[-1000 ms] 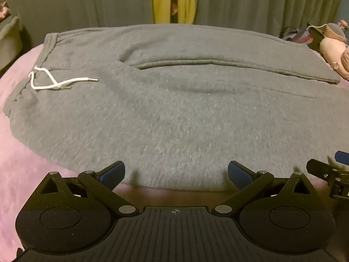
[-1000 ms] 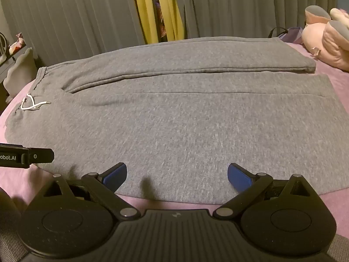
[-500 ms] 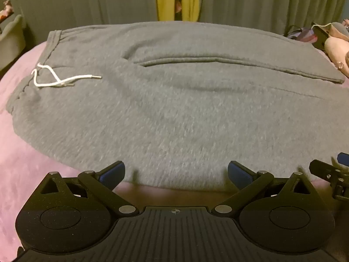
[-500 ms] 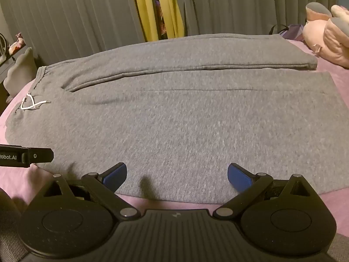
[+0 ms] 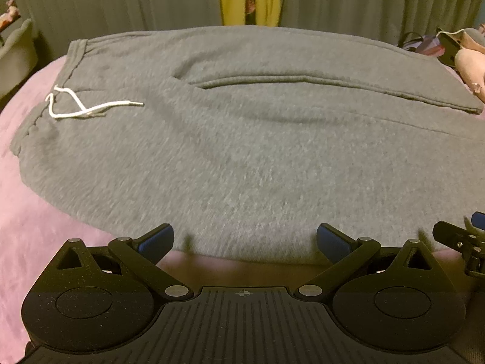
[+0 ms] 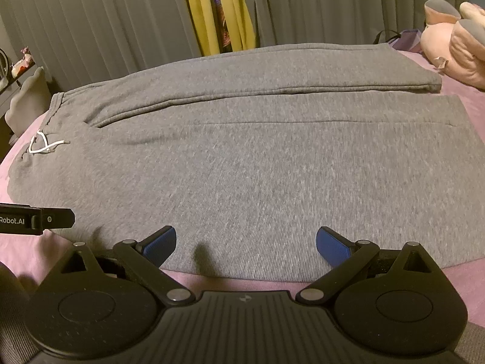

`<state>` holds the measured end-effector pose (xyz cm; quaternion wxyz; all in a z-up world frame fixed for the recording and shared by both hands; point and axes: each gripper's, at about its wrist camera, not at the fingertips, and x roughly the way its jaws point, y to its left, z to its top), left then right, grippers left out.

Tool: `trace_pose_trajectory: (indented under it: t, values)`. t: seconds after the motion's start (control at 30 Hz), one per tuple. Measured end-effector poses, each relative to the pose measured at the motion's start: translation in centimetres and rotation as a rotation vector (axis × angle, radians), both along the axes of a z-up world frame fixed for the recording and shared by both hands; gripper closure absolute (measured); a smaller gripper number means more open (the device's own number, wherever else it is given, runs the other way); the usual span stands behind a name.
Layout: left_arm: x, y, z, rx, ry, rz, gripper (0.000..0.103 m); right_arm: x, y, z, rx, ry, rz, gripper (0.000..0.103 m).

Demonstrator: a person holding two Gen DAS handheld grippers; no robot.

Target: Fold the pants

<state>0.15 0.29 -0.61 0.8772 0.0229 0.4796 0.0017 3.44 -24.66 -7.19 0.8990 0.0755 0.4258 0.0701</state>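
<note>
1. The grey pants are lying spread flat across the pink bed, waistband to the left and leg ends to the right. The two legs are lying side by side, with the far leg's edge making a long seam line across the middle.

2. The left gripper is hovering just above the near edge of the pants toward the waist end, its jaws standing wide apart and holding nothing. The right gripper is hovering above the same near edge further toward the leg ends, also spread wide and holding nothing.

3. The cloth is looking like thick fleece or sweatshirt knit: soft, limp and moderately heavy for clothing. I am judging that it will drape and sag between two hold points instead of keeping its shape, and that it will drag on the fuzzy bed cover, not slide.

4. It is not fragile or slippery, so a firm pinch should be safe. The ribbed blue pads should be gripping it well.

5. The sensible holds are on the near long edge, one toward the waistband and one toward the hem, catching both layers of the near leg.

6. The white drawstring is lying loose near the waistband and is best avoided when pinching.

7. A pink plush toy is sitting beyond the leg ends, apart from the pants.
</note>
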Motion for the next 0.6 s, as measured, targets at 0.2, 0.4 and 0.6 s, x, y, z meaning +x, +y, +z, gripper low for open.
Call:
trace_pose_trajectory:
  t: [0.2,0.4,0.6]
  values:
    - [0.05,-0.03,-0.02,0.013,0.004,0.005,0.0,-0.02,-0.01,-0.04,-0.001,0.001,-0.002,0.004]
    - [0.12,0.18,0.1,0.011,0.008,0.014,0.0,-0.06,0.01,-0.09,-0.001,0.002,-0.002,0.004]
    - [0.16,0.29,0.12,0.005,0.008,0.021,0.0,-0.02,0.01,-0.11,-0.001,0.004,-0.003,0.004]
